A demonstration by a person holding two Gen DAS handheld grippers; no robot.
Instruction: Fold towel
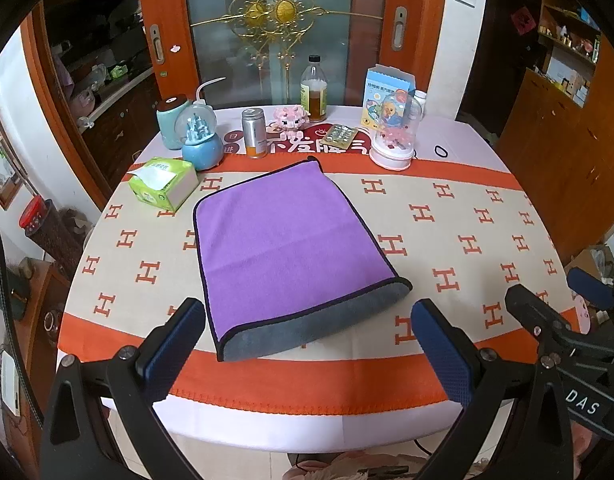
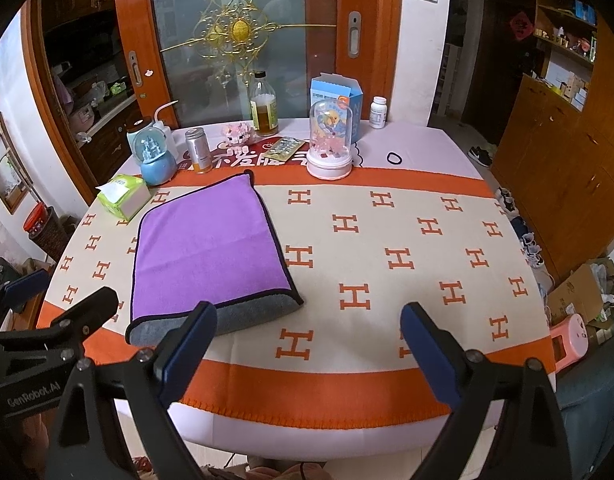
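A table (image 1: 447, 216) under an orange-and-cream H-patterned cloth fills the middle of the frame. At left lies a green tissue pack (image 1: 163, 184), with a blue snow globe (image 1: 201, 142) and a silver can (image 1: 253, 133) above it. Top centre stands a glass bottle (image 1: 314, 90); right of it a blue box (image 1: 387, 92), a domed pink ornament (image 1: 393, 136), a blister pack (image 1: 340, 135) and a black hair tie (image 1: 440, 151)

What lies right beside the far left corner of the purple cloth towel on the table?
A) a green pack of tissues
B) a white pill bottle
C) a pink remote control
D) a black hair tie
A: the green pack of tissues sits just off the far left corner of the purple cloth towel, while the black hair tie and the white pill bottle lie far off to the right.
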